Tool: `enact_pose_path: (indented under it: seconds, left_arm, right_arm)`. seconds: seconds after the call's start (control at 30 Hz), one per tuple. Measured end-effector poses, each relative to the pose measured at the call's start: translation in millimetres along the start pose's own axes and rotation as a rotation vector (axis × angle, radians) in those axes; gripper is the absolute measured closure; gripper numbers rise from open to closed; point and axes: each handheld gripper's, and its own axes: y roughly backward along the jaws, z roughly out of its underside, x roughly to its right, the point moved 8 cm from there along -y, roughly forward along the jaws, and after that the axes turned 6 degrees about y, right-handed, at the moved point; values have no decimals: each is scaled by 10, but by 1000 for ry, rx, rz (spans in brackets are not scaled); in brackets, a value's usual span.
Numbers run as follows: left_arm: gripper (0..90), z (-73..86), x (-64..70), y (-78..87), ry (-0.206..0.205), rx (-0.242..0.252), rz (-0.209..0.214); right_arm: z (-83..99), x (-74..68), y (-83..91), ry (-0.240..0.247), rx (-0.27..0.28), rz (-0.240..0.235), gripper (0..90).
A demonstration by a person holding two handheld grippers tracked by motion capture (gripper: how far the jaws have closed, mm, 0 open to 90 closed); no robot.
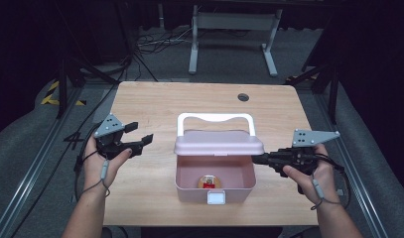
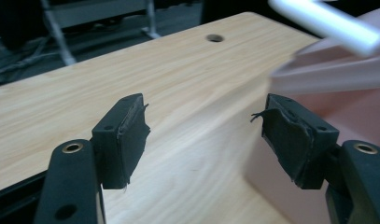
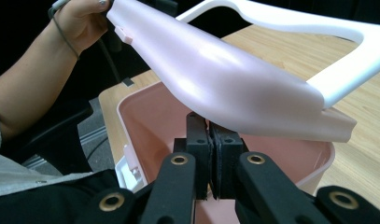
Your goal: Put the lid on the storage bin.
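your right gripper (image 3: 210, 161) is pinched on the edge of the half-raised lid (image 3: 234, 79) of the pink box (image 1: 215, 174) at mid-table, left gripper (image 1: 136, 136) spread and idle; the lid looks light, smooth, slippery plastic, so hold its rim firmly.

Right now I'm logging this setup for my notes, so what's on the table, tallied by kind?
Pink box with raised lid and white handle: 1
Small red and gold item inside the box: 1
Handheld claws, left claw and right claw: 2
Total: 4
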Motion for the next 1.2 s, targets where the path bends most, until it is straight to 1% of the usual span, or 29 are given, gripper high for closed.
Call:
enact_pose_path:
  seconds: [0.07,0.1,0.2,0.3,0.4,0.47,0.53,0.6,0.63,0.67,0.7,0.8,0.87,0.93,0.97,1.03,1.2]
  left_arm:
    - [313,31,-71,-37,2,-6,-16]
    - [320,31,-71,-37,2,-6,-16]
    - [327,92,-196,-95,11,-21,-60]
    - [333,113,-259,-122,22,-12,-75]
    - [342,135,-313,-150,60,5,-87]
    - [342,156,-359,-166,88,15,-102]
    - [342,167,-379,-173,93,16,-107]
    - [342,214,-436,-200,106,9,-122]
    - [341,229,-457,-208,102,8,-127]
    - [342,243,-471,-216,108,7,-128]
    - [342,243,-471,-216,108,7,-128]
    - [340,297,-524,-247,123,-1,-140]
    - [335,332,-551,-264,128,-16,-146]
    - [334,354,-579,-274,124,-23,-152]
    - [334,362,-584,-278,133,-22,-153]
    - [334,376,-601,-283,138,-25,-157]
    - [331,416,-636,-296,139,-44,-172]
  right_arm:
    - [7,-10,2,2,-5,2,886]
    - [7,-10,2,2,-5,2,886]
    - [18,-26,17,4,-12,5,892]
    - [28,-34,30,4,-19,8,894]
    - [73,-48,26,3,-60,8,890]
    - [92,-45,20,6,-75,15,891]
    - [108,-44,17,5,-90,17,892]
    - [124,-48,18,5,-107,15,888]
    - [138,-50,23,8,-124,14,888]
    - [148,-49,28,12,-136,18,888]
    - [148,-49,28,12,-136,18,888]
    - [171,-43,48,17,-161,29,889]
    - [189,-51,48,14,-179,24,886]
    - [208,-61,42,19,-200,22,887]
    - [219,-67,38,22,-212,21,887]
    - [234,-74,32,26,-230,20,887]
    - [282,-90,22,37,-277,9,880]
